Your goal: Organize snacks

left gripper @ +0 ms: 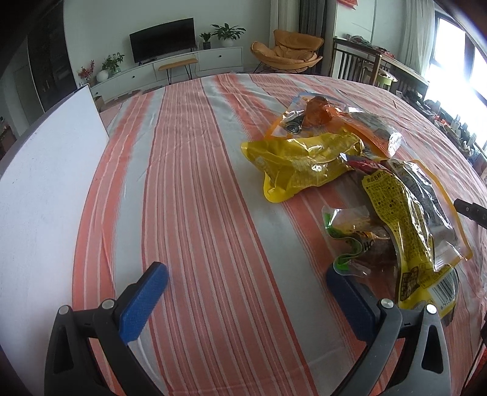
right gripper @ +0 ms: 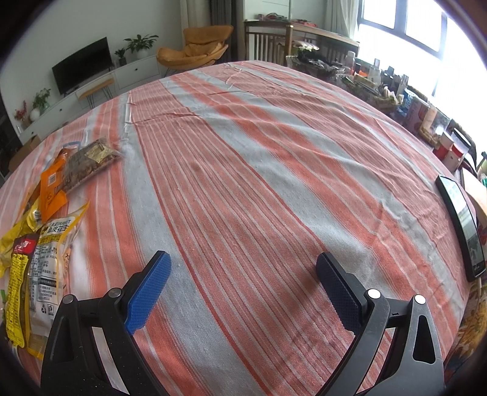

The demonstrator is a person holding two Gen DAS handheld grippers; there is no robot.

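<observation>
Daylight floods in from the windows [right gripper: 404, 27] far off to the right of my gripper, blown out to pure white. The striped surface [right gripper: 243, 152] ahead is evenly lit and sharp, with soft shadows. The snack packets [left gripper: 304, 161] show glare. Fisheye bending curves everything, and the corners go black.

The left gripper [left gripper: 246, 289] has black arms. Its fingers [left gripper: 143, 304] carry blue textured pads and silver round screws. The right gripper [right gripper: 243, 283] looks alike.

Snack packets [left gripper: 307, 164] glossy crinkled plastic film; tablecloth [right gripper: 243, 152] matt woven cloth; gripper pads [right gripper: 149, 292] textured blue plastic.
</observation>
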